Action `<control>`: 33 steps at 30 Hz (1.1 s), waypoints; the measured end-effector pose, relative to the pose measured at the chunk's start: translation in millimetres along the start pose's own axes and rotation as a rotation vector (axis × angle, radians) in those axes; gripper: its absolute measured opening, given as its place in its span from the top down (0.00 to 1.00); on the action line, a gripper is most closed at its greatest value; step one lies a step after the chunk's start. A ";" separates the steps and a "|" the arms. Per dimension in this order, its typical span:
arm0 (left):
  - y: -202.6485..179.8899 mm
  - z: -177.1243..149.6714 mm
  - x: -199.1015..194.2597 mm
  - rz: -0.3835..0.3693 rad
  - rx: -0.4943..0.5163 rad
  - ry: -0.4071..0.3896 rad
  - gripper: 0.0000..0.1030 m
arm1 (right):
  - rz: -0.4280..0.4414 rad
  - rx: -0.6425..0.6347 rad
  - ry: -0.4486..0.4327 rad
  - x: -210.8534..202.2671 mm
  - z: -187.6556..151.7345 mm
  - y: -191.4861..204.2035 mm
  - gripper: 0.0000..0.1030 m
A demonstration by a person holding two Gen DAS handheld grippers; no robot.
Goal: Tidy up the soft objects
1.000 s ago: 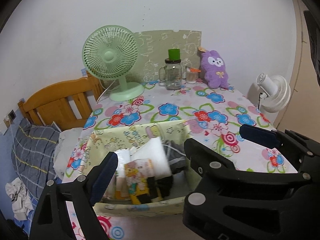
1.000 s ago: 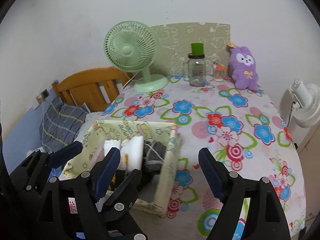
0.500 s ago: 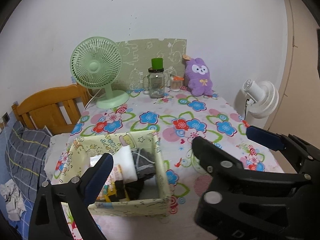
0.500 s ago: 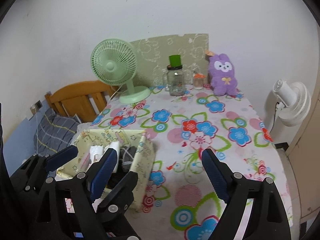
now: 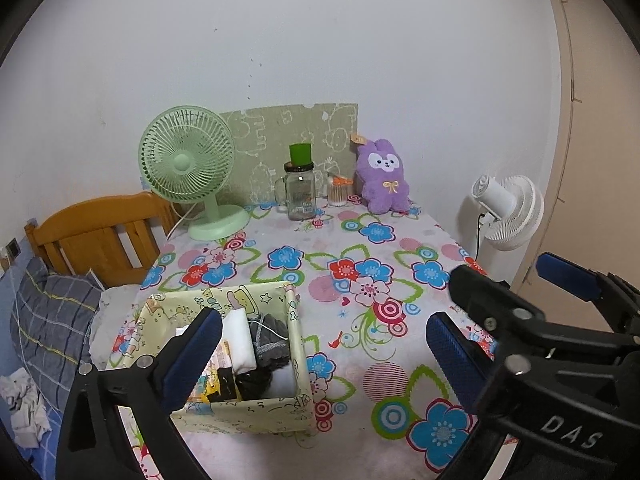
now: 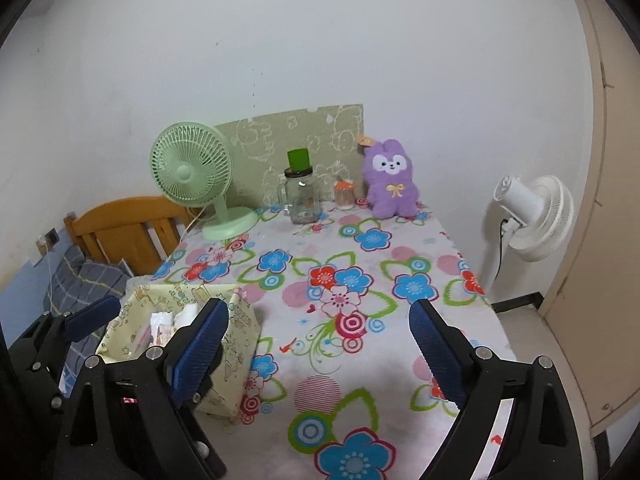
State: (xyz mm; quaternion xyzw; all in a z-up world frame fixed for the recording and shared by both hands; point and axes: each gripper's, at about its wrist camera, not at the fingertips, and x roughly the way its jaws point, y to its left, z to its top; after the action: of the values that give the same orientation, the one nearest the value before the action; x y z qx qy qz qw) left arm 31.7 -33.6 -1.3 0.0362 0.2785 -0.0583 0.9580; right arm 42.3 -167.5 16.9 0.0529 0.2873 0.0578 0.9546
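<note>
A purple plush rabbit [image 5: 383, 178] [image 6: 391, 180] sits upright at the back of the flowered table, against the wall. A yellow fabric box [image 5: 256, 414] [image 6: 236, 350] stands at the near left; it holds a white foam block [image 5: 239, 340], grey cloth [image 5: 268, 344] and printed packets. My left gripper [image 5: 320, 354] is open and empty above the near table, its left finger over the box. My right gripper [image 6: 318, 350] is open and empty, to the right of the box.
A green desk fan [image 5: 188, 168] stands at back left, with a glass jar mug with a green cup on top [image 5: 300, 188] and a small jar [image 5: 339, 192] beside the rabbit. A white floor fan [image 5: 508, 212] is right of the table, a wooden headboard [image 5: 100, 232] left.
Both grippers have pulled back and risen from the box, so the box looks smaller and lower left. Both stay open and empty. Nothing on the table has moved.
</note>
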 end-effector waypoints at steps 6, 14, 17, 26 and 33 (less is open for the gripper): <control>1.9 1.0 -17.7 0.016 -0.011 -0.042 0.00 | -0.017 0.005 -0.042 -20.2 0.5 -8.8 0.08; 5.7 0.2 -37.5 0.028 -0.026 -0.088 0.00 | -0.054 0.013 -0.104 -47.6 -1.3 -18.4 0.05; 7.9 -0.8 -43.2 0.029 -0.030 -0.097 0.00 | -0.063 0.018 -0.116 -54.7 -3.0 -21.5 0.05; 17.1 -4.8 -59.8 0.044 -0.061 -0.136 0.00 | -0.082 0.023 -0.149 -72.4 -8.0 -25.2 0.04; 16.8 -6.6 -62.1 0.040 -0.057 -0.137 0.00 | -0.077 0.021 -0.152 -75.0 -10.1 -23.0 0.03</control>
State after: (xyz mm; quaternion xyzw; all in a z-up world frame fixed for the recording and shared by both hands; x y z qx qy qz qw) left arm -21.6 -10.6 27.2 0.0102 0.2131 -0.0335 0.9764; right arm -23.6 -200.1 46.1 0.0562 0.2163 0.0141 0.9746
